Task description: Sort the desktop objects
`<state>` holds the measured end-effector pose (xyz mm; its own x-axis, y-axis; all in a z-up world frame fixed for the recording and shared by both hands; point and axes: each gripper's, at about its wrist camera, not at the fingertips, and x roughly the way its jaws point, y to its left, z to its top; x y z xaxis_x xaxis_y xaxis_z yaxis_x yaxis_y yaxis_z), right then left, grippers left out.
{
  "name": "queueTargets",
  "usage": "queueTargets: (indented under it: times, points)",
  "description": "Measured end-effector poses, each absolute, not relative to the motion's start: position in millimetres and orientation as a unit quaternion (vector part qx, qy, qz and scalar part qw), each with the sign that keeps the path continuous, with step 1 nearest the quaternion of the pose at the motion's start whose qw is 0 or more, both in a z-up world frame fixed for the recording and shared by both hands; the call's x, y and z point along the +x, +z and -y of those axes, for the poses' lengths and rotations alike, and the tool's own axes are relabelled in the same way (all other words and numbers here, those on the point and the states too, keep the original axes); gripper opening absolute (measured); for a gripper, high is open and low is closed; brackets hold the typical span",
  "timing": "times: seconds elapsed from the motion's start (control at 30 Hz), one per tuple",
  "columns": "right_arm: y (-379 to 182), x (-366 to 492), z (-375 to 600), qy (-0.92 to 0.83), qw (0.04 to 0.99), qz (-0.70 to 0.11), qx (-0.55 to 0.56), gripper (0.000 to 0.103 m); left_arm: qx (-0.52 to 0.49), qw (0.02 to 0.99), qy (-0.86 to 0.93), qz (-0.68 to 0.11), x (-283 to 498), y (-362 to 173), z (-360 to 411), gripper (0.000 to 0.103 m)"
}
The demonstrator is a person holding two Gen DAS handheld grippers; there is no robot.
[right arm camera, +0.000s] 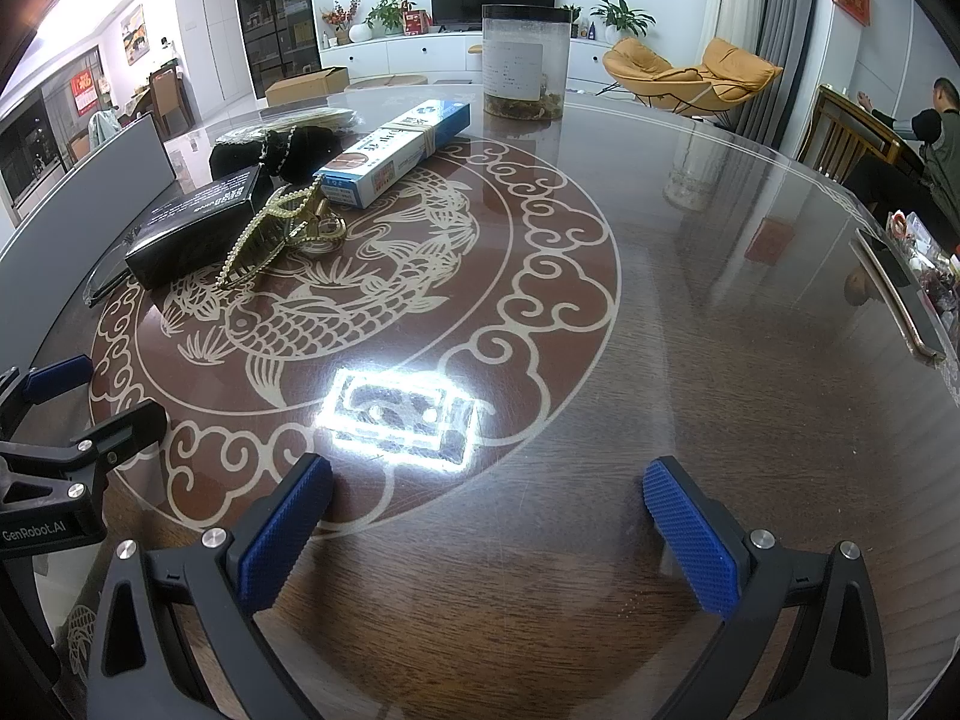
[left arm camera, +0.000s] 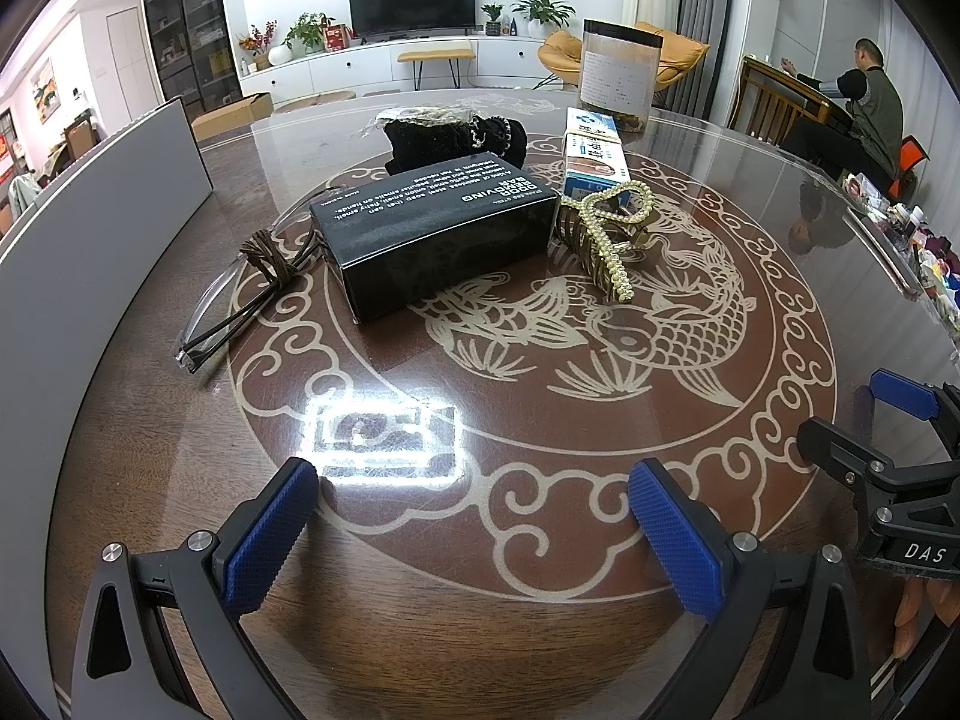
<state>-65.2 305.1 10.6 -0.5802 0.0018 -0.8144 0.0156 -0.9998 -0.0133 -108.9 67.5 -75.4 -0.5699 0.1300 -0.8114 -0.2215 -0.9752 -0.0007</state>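
Observation:
A black box (left arm camera: 432, 228) (right arm camera: 192, 225) lies mid-table. A gold pearl hair claw (left arm camera: 612, 234) (right arm camera: 282, 228) leans beside it against a blue-white carton (left arm camera: 594, 150) (right arm camera: 396, 147). Clear glasses with a brown cord (left arm camera: 240, 294) lie left of the box. A black pouch with a bead chain (left arm camera: 456, 138) (right arm camera: 282, 150) sits behind. My left gripper (left arm camera: 474, 534) is open and empty, well in front of the box; it also shows at the left edge of the right wrist view (right arm camera: 84, 402). My right gripper (right arm camera: 486, 534) is open and empty over bare table; it also shows at the right edge of the left wrist view (left arm camera: 864, 420).
A tall clear jar with a black lid (left arm camera: 618, 72) (right arm camera: 525, 60) stands at the far side. A grey panel (left arm camera: 90, 228) stands along the left edge. Small clutter (left arm camera: 912, 240) lies at the right rim. The table (right arm camera: 690, 300) is round, glass-topped.

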Motion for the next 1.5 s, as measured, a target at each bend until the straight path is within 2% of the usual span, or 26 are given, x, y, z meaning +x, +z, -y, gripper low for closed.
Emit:
queueTargets:
  times: [1.5]
  points:
    - [10.9,-64.7,-305.7,-0.889,0.003,-0.009,0.458,0.103,-0.463,0.12,0.876,-0.063,-105.5,-78.1,-70.0,0.103]
